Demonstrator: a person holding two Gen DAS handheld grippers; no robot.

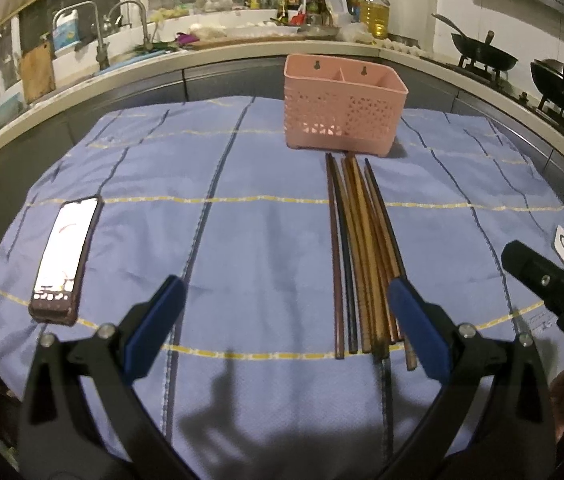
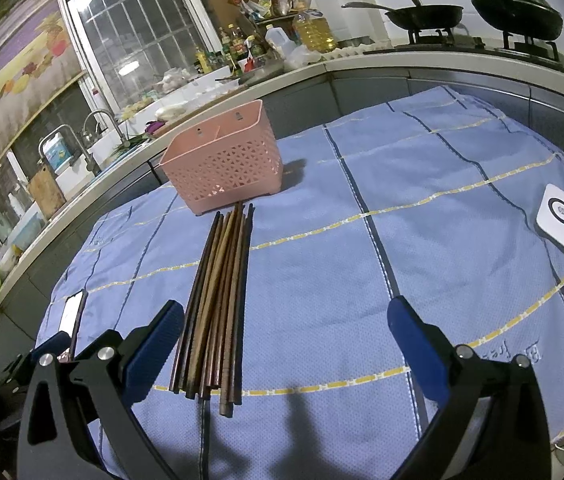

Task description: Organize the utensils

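Both grippers, left [image 1: 286, 308] and right [image 2: 286, 332], hang spread and empty. The chopsticks [image 2: 217, 300] lie bundled just ahead of the right's inner finger, pink basket [image 2: 221, 164] beyond. I'd pinch only one pair, near the thick ends.

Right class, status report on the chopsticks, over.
Left gripper open, right gripper open. Chopsticks bundled on cloth before pink holder. Nothing blocking.
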